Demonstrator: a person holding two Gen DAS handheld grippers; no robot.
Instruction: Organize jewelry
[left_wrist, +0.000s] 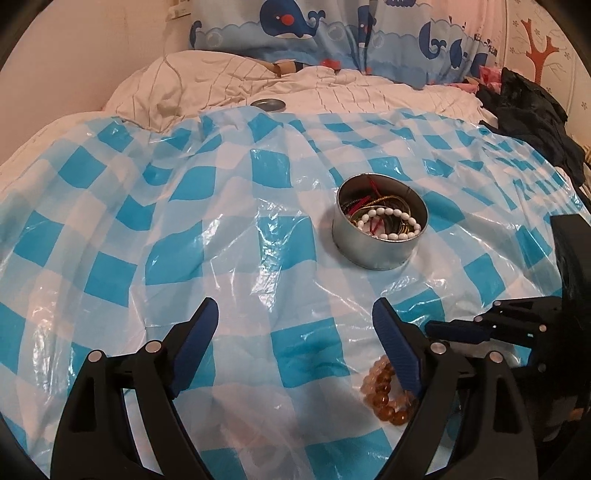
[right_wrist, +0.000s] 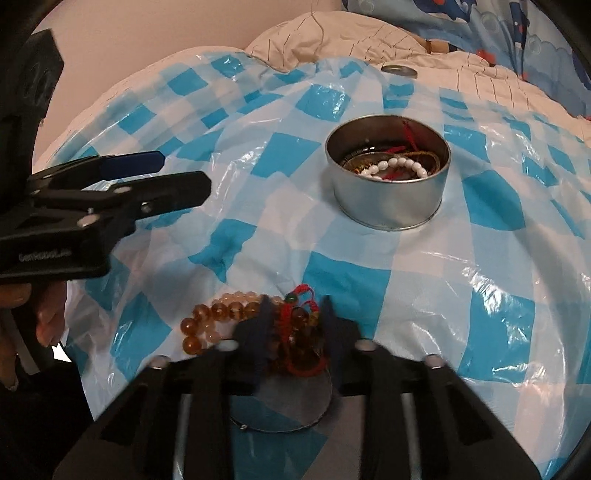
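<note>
A round metal tin (left_wrist: 378, 223) (right_wrist: 388, 173) stands on the blue checked plastic sheet (left_wrist: 221, 221) and holds a white bead bracelet (left_wrist: 388, 218) with red cords and dark bangles. An amber bead bracelet (left_wrist: 384, 391) (right_wrist: 218, 317) lies on the sheet near me. My left gripper (left_wrist: 295, 332) is open and empty, its right finger just above the amber beads. My right gripper (right_wrist: 295, 314) is closed around a red cord bracelet with a green bead (right_wrist: 299, 314) lying beside the amber beads. A thin wire hoop (right_wrist: 280, 428) lies beneath it.
The sheet covers a rumpled white duvet (left_wrist: 258, 85). The tin's lid (left_wrist: 267, 104) lies at the sheet's far edge. A whale-print pillow (left_wrist: 332, 33) is behind it. Dark clothing (left_wrist: 532, 122) is heaped at the right.
</note>
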